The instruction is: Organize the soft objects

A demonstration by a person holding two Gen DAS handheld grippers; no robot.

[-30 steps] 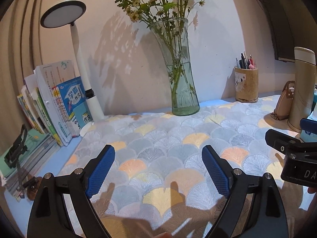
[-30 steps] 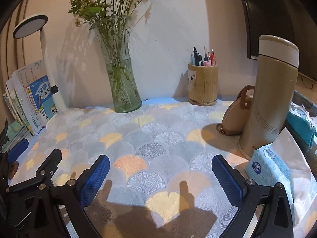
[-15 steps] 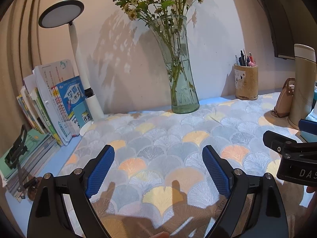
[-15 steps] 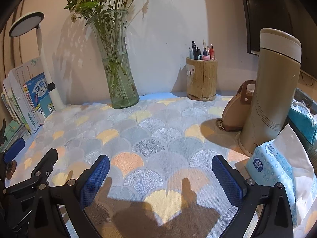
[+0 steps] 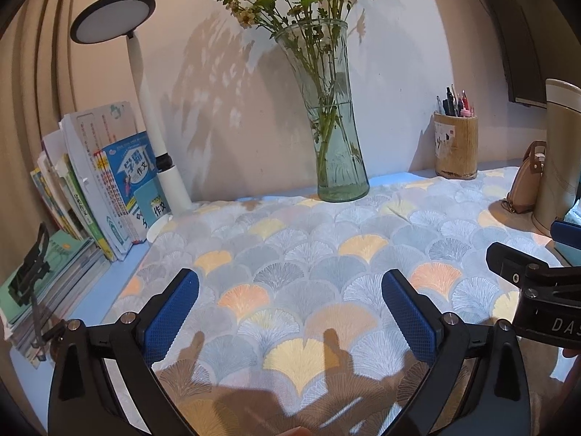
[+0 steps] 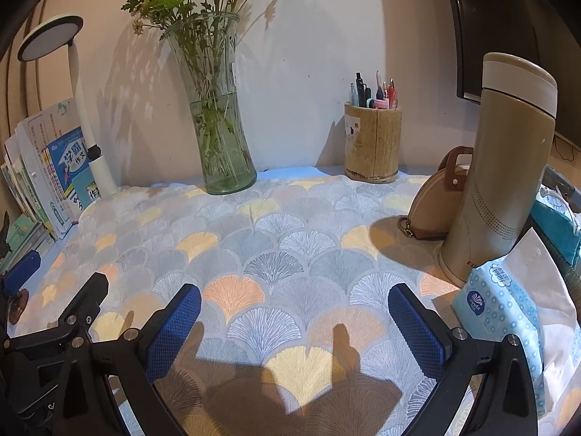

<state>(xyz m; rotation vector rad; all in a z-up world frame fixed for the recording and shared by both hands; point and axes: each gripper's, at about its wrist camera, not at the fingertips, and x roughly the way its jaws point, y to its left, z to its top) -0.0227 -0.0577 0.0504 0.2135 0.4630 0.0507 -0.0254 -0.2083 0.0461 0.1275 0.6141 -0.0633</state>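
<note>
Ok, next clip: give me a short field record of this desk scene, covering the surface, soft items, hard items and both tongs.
surface: fan-patterned fabric cloth spread over the desk
soft items: blue-dotted tissue pack at right, beside the tan insulated flask; small tan leather pouch behind the flask
hard items: clear glass flower vase, bamboo pen holder, white desk lamp, upright books
left tongs: opening, nothing between them
right tongs: open, empty

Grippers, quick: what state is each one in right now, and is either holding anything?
Left gripper: jaws opening, nothing between them, only the patterned cloth beneath.
Right gripper: open, empty, over the same cloth.
</note>
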